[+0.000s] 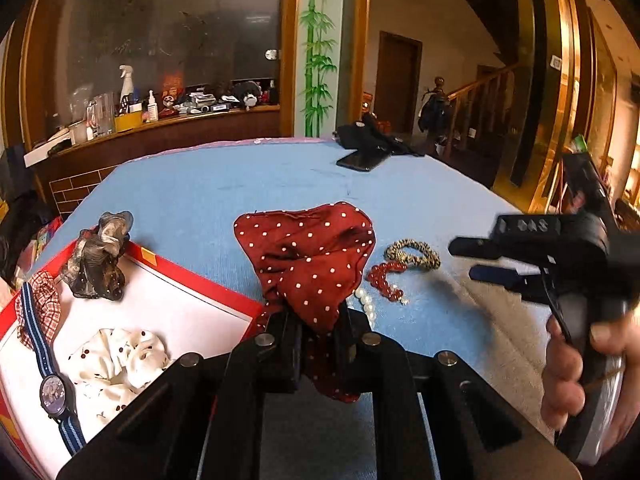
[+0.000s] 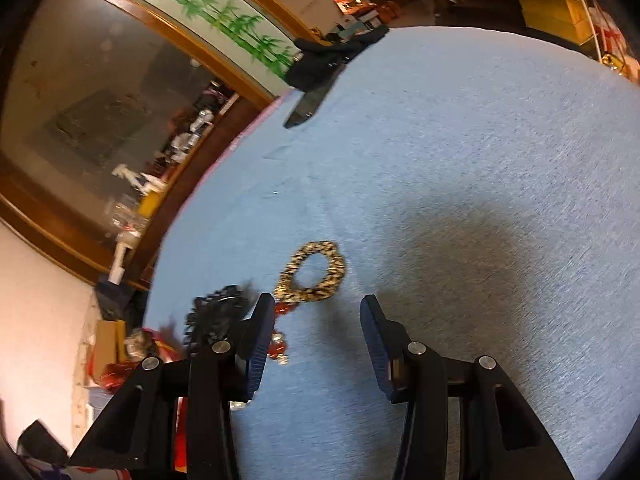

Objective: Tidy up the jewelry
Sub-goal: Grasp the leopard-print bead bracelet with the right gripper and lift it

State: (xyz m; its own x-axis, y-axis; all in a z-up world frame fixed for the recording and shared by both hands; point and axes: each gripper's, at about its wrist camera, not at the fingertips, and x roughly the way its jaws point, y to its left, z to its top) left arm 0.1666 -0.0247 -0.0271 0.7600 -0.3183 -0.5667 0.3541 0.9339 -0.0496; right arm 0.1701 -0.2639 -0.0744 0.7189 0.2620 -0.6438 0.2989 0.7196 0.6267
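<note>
The left gripper [image 1: 316, 328] has its fingers clamped on a red polka-dot scrunchie [image 1: 312, 256], held up off the blue desk [image 1: 200, 192] just right of the red-rimmed box [image 1: 192, 280]. The cloth looks light, soft and floppy — it bunches at the pinch and fans out wide above it, so its long axis runs from the fingers up and away toward the far side of the desk. A grip on the gathered bunch suits it; nothing here seems fragile.

The right gripper [image 2: 316, 344] hovers with its fingers well apart and empty, above the leopard-print scrunchie [image 2: 312, 272]. That one lies flat as an open ring, soft too — probably best pinched across one side of the loop. Just beside it lie a red bead bracelet [image 1: 384, 280] and a white pearl strand [image 1: 366, 304]; those beads look hard, smooth and likely slippery.
</note>
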